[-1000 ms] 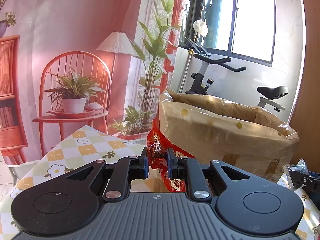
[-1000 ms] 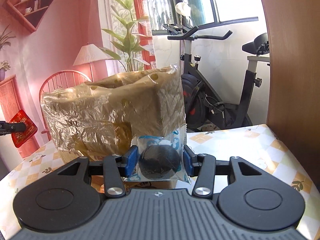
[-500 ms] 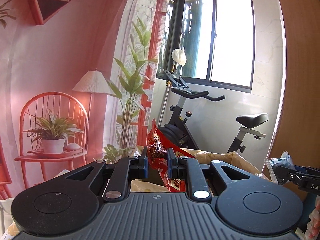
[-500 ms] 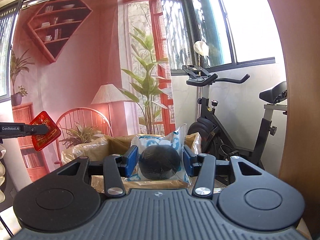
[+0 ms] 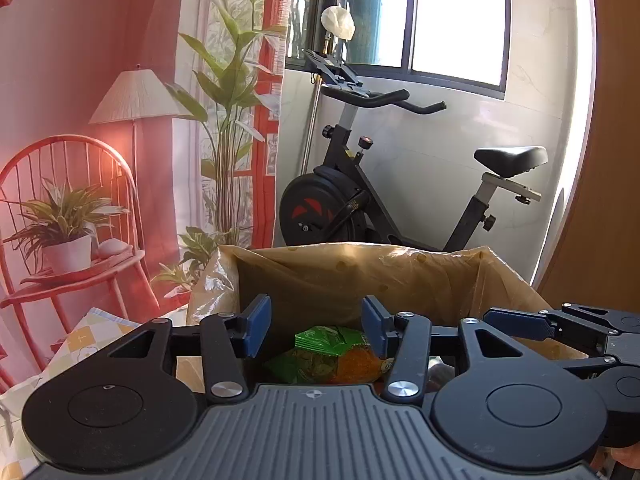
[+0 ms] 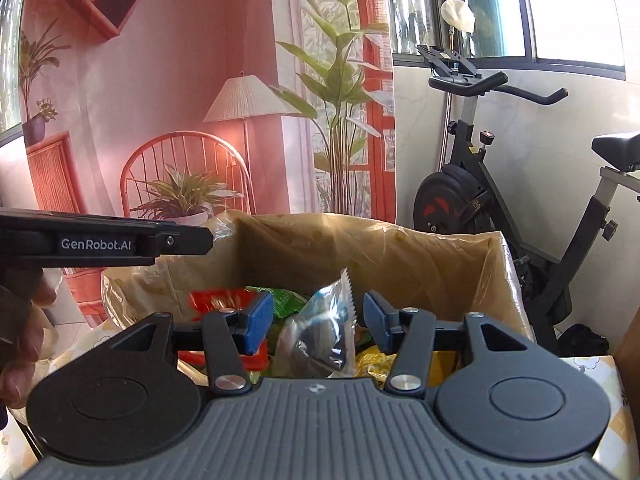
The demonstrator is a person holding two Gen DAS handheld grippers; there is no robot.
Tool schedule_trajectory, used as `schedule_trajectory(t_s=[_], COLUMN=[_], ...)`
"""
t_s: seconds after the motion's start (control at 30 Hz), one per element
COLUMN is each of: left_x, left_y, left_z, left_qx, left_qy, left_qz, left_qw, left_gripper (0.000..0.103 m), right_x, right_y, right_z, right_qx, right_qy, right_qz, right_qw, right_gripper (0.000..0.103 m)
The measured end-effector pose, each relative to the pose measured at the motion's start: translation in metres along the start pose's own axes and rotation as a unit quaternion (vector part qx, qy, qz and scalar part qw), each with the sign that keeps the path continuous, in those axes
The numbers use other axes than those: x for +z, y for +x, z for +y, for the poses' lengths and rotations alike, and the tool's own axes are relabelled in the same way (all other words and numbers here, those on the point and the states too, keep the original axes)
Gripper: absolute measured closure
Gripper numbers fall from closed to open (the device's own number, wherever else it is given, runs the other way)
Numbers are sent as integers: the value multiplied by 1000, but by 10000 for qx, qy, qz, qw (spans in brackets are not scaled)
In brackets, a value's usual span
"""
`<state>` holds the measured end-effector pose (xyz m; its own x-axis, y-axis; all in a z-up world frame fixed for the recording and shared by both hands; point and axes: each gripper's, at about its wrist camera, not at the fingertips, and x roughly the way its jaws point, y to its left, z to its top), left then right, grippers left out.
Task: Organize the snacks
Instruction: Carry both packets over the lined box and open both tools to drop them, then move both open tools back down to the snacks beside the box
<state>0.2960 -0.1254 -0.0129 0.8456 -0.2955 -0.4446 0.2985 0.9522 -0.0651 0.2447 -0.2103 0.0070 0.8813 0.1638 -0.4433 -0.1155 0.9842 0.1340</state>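
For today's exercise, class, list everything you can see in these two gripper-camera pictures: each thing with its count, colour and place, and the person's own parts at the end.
cardboard box: one, brown, lined with clear plastic, open, below both grippers
clear snack packet: one, clear and blue with a dark round snack, between the right pads, loose, over the box
red snack packet: one, red, inside the box, left side
green snack packet: one, green, inside the box
exercise bike: one, black, behind the box by the window
tablecloth: one, checked yellow and white, under the box
left gripper: one, black with blue pads, jaws opening, nothing between
right gripper: one, same colours, jaws opening
hand: one, left edge of the right view
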Motion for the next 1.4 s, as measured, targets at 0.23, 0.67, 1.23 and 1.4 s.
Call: schedule_trajectory(t_s=[0.23,0.67,1.23,1.4], left_x=[-8,-61,-153,-170], left_y=[-31,-89,-50,-45], left_z=[30,57,34,25], left_qx=[30,125,-176,-173], left_qy=[-310,-425,-1014,-1137], left_qz=[106,561,1539,1716], left_qw=[9995,9974,9827,9784], left_gripper=[46,42,41,41], right_x=[-1,-53,-131,-153], right_y=[-28,-87,-65,-44], right_z=[-6,6,-2,4], right_qx=[140,113,-106,8], right_qy=[227,427,858,809], right_qz=[-18,-325,544,1024], right_qw=[9996,9985,9948,9915], right_gripper=[42,42,46,47])
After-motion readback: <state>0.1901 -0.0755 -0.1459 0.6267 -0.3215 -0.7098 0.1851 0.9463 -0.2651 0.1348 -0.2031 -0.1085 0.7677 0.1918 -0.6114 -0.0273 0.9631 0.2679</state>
